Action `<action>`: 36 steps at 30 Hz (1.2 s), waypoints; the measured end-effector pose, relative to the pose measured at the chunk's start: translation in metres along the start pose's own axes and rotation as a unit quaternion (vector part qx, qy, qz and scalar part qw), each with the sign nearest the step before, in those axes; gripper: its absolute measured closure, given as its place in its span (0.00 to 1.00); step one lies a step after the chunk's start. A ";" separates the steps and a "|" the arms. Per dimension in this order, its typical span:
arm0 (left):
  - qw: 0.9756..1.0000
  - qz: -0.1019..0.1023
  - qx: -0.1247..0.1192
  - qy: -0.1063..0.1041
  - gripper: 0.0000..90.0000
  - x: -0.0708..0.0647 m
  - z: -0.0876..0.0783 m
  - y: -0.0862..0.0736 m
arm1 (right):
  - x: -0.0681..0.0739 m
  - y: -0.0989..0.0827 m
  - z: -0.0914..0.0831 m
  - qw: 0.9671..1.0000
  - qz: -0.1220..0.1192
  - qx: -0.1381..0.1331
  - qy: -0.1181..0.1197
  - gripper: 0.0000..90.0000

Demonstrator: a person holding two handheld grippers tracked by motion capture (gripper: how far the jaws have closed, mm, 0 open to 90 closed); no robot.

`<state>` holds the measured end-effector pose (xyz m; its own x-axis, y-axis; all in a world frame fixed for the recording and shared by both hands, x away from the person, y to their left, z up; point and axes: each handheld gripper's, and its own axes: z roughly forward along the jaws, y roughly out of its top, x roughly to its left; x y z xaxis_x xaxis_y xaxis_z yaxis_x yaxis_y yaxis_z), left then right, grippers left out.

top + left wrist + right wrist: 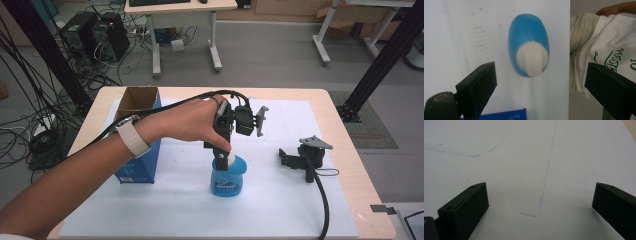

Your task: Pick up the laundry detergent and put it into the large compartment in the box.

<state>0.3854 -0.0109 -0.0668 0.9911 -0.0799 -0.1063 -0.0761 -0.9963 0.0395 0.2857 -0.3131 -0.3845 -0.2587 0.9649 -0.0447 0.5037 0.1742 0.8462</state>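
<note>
A blue bottle (228, 182) with a white cap (228, 159) stands upright on the white sheet near the table's middle. A hand holds my left gripper (220, 154) pointing down right above the cap. In the left gripper view I look down on the blue bottle (529, 40) and its white cap (532, 60). The jaws of my left gripper (541, 83) stand open and wide apart on either side, with no pad touching the bottle. My right gripper (289, 159) lies on the sheet to the bottle's right with no hand on it. Its own view shows my right gripper (540, 205) open over bare sheet.
An open blue cardboard box (138, 150) stands left of the bottle, under the forearm. A white sheet (175, 210) with faint pen lines covers most of the wooden table (345, 150). The right gripper's cable (324, 200) runs toward the front edge. A person's white shirt (604, 50) sits beyond the table edge.
</note>
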 end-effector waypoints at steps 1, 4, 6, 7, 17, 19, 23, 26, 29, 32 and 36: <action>1.000 0.001 -0.001 -0.001 0.12 0.001 0.003 0.003 | 0.000 0.000 0.000 1.000 0.000 0.000 0.000 0.00; 1.000 0.004 0.003 0.002 0.12 0.001 0.008 0.005 | 0.000 0.000 0.000 1.000 -0.001 0.000 0.000 0.00; 1.000 0.004 0.005 0.003 0.12 0.002 0.011 0.007 | 0.000 0.000 0.000 1.000 -0.001 -0.001 0.000 0.00; 1.000 0.005 0.005 0.002 0.12 0.002 0.012 0.007 | 0.000 0.000 0.000 1.000 -0.001 -0.001 0.000 0.00; 1.000 0.010 0.012 0.000 0.12 0.006 0.028 0.014 | 0.000 0.000 0.000 1.000 -0.002 0.001 0.001 0.00; 1.000 0.009 0.011 0.000 0.12 0.007 0.031 0.014 | 0.000 0.000 0.000 1.000 -0.002 0.000 0.000 0.00; 1.000 0.011 0.010 0.002 0.11 0.008 0.038 0.015 | -0.001 0.000 0.000 1.000 -0.004 0.000 0.000 0.00; 1.000 0.011 0.010 0.007 0.11 0.007 0.041 0.016 | -0.001 0.000 0.000 1.000 -0.004 -0.001 0.000 0.00; 1.000 0.009 0.006 0.007 0.10 0.007 0.044 0.015 | 0.000 0.000 0.000 1.000 -0.003 -0.001 0.000 0.00; 1.000 0.008 0.008 0.013 0.10 0.007 0.049 0.016 | 0.000 0.000 0.000 1.000 -0.003 -0.001 0.000 0.00; 1.000 0.007 0.009 0.014 0.12 0.006 0.056 0.017 | 0.000 0.000 0.000 1.000 -0.002 0.000 0.000 0.00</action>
<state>0.3842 -0.0298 -0.1226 0.9926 -0.0930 -0.0776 -0.0915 -0.9956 0.0225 0.2858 -0.3136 -0.3845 -0.2616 0.9640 -0.0478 0.5019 0.1781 0.8464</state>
